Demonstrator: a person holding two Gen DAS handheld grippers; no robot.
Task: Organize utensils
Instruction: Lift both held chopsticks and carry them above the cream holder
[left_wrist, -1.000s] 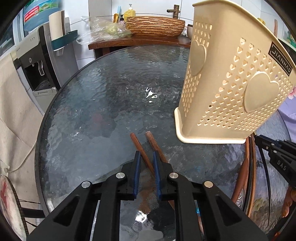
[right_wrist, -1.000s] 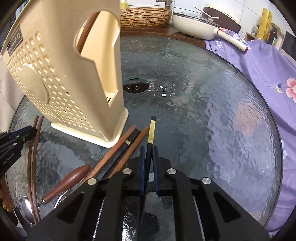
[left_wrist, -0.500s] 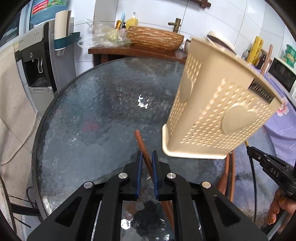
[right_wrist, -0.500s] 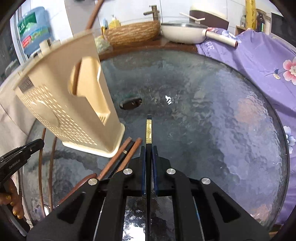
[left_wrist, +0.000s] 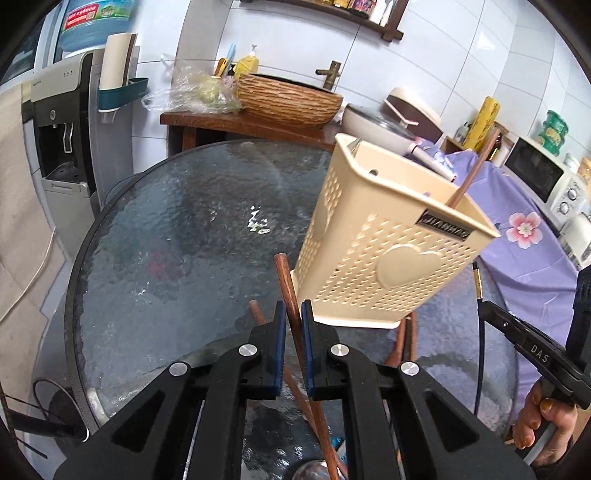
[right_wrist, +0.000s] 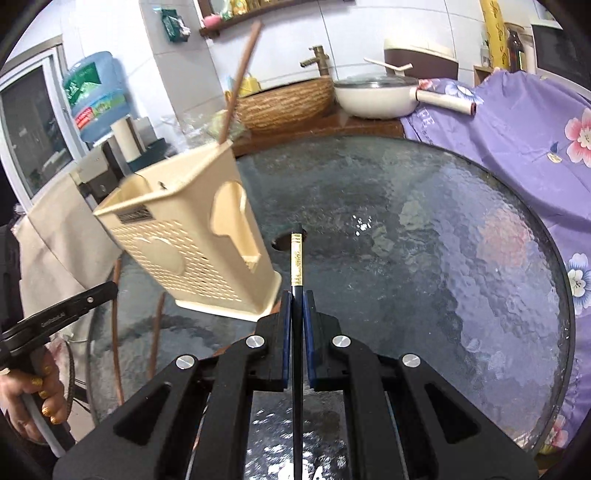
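Note:
My left gripper (left_wrist: 293, 312) is shut on a brown wooden utensil handle (left_wrist: 285, 280), lifted off the round glass table (left_wrist: 177, 221); its lower end is hidden under the gripper. A second brown handle (left_wrist: 255, 312) lies on the glass just left of it. The beige perforated utensil holder (left_wrist: 388, 251) stands to the right with one brown stick (left_wrist: 474, 173) in it. My right gripper (right_wrist: 296, 302) is shut on a black chopstick with a gold band (right_wrist: 296, 258), held above the table to the right of the holder (right_wrist: 192, 251). The stick in the holder (right_wrist: 240, 77) rises above its rim.
More brown utensils (right_wrist: 157, 332) lie on the glass behind the holder. A woven basket (left_wrist: 288, 99), a white pan (right_wrist: 373, 96), a water dispenser (left_wrist: 62, 122) and a purple flowered cloth (right_wrist: 517, 122) ring the table. A hole (right_wrist: 284, 240) sits in the table's middle.
Both grippers have risen from the table. The left closed on one wooden handle and lifted it, leaving the other on the glass. The right carried its chopstick up.

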